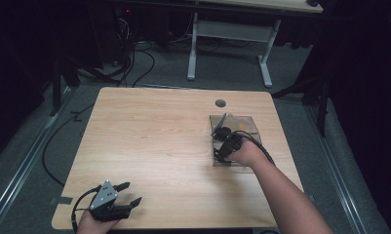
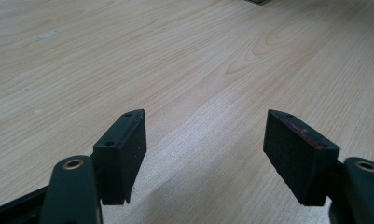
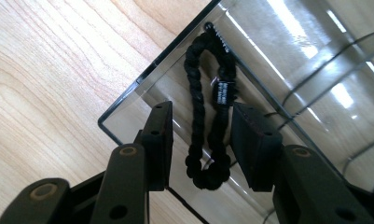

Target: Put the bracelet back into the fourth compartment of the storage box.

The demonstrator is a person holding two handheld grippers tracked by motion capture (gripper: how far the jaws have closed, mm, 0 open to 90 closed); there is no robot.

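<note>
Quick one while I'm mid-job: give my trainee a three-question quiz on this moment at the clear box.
1. True or false: the black braided loop lies inside the clear box.
2. The right gripper is: A) clamped on the loop, B) open with the loop between its jaws, C) far off the box.
3. What lies between the left gripper jaws?

Key:
1. True; it rests on the box floor.
2. B; both pads stand apart from the loop.
3. Nothing; just the bare wooden table beneath, with the jaws open wide.
</note>
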